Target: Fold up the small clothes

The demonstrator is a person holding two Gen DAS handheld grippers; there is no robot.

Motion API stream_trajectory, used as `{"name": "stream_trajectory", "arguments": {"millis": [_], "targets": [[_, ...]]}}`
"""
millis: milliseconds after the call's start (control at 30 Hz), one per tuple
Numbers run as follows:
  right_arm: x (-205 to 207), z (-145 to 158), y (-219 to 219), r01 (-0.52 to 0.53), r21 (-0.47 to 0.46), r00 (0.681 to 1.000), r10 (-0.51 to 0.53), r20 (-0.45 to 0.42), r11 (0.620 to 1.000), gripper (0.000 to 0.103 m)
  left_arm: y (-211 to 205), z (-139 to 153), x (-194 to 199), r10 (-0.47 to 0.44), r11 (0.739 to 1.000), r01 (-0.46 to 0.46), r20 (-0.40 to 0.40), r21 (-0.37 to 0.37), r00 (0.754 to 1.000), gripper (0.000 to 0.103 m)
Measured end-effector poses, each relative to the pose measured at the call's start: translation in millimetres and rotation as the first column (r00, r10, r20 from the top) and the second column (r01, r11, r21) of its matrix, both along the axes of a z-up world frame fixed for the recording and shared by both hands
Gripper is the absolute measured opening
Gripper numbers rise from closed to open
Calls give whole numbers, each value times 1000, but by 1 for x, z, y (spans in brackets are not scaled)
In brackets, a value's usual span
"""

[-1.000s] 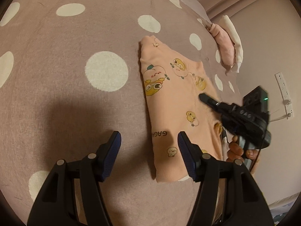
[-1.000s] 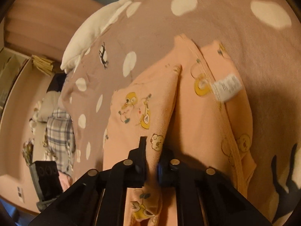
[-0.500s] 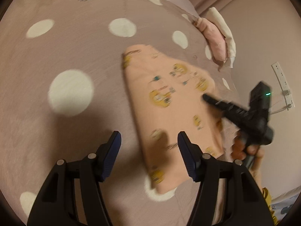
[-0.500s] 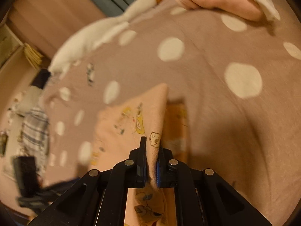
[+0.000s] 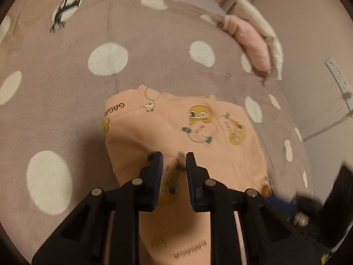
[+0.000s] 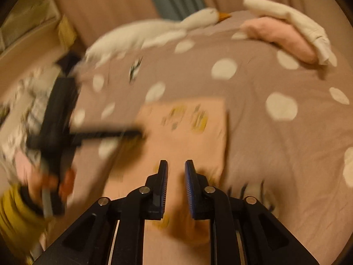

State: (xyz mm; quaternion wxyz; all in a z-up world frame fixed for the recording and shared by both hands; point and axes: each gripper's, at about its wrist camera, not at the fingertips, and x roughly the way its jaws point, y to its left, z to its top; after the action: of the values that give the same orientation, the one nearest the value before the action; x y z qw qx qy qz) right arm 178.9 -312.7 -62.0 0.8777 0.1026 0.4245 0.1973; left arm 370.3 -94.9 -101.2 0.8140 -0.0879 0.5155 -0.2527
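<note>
My peach top (image 5: 176,132) lies folded into a rectangle at mid-frame on the dotted bed (image 5: 66,84), kept flat there so the next crease runs straight. My left tool (image 5: 174,161) has just been narrowing above the cloth, a gap showing and nothing pinched. My right tool (image 6: 176,170) has just been easing apart, released at the bottom-centre of its view, the fold free. A pink bundle (image 5: 253,44) waits at upper right.

Polka-dot bed (image 5: 154,50): folded peach garment (image 5: 176,137), pink cloth (image 5: 253,44), plush goose (image 6: 154,31).
</note>
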Motion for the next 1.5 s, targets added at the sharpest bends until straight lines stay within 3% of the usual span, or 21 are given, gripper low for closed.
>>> {"name": "stream_trajectory", "arguments": {"millis": [100, 200, 300, 400, 600, 733, 833, 1000, 1067, 1133, 1167, 1200, 1333, 1500], "targets": [[-5, -23, 3, -5, -48, 998, 2, -58, 999, 15, -3, -19, 14, 18, 1000, -17, -30, 24, 999, 14], [-8, -37, 2, -14, -49, 996, 10, -90, 999, 12, 0, -20, 18, 31, 999, -30, -29, 10, 999, 10], [-9, -28, 2, -49, -32, 993, 45, -109, 998, 12, 8, -14, 21, 47, 999, -48, -37, -15, 998, 7], [-10, -11, -3, -69, 39, 995, 71, -64, 997, 12, 15, -2, 5, 26, 999, -26, 5, -19, 1000, 11], [54, 11, -13, 37, 60, 999, -39, 29, 997, 12, 20, 7, -55, -95, 993, 99, 65, -61, 993, 11], [104, -10, -10, 114, 38, 992, -112, -50, 993, 12, 20, -4, -84, -146, 988, 149, 70, -33, 987, 11], [116, -30, -12, 155, 24, 981, -151, -122, 988, 12, 21, -12, -92, -167, 985, 169, 57, -30, 984, 11], [106, -28, -23, 200, 114, 972, -182, -152, 973, 12, 27, -9, -95, -140, 988, 142, 37, -59, 989, 11], [99, -23, -28, 212, 140, 970, -191, -153, 967, 15, 33, -6, -98, -122, 989, 124, 29, -86, 992, 21], [83, -15, -38, 208, 186, 973, -183, -144, 960, 28, 39, -1, -104, -102, 989, 105, 35, -104, 994, 45], [77, -13, -41, 204, 204, 974, -177, -142, 957, 38, 41, 1, -108, -88, 991, 92, 48, -93, 995, 50], [72, -13, -43, 201, 219, 975, -173, -140, 955, 40, 42, 4, -111, -78, 994, 83, 65, -76, 995, 54], [40, -10, -57, 204, 260, 975, -173, -138, 944, 41, 46, 9, -122, -62, 998, 63, 90, -18, 994, 54], [17, -13, -64, 219, 290, 971, -178, -161, 931, 51, 45, 14, -134, -51, 999, 49, 127, 25, 991, 60]]}}
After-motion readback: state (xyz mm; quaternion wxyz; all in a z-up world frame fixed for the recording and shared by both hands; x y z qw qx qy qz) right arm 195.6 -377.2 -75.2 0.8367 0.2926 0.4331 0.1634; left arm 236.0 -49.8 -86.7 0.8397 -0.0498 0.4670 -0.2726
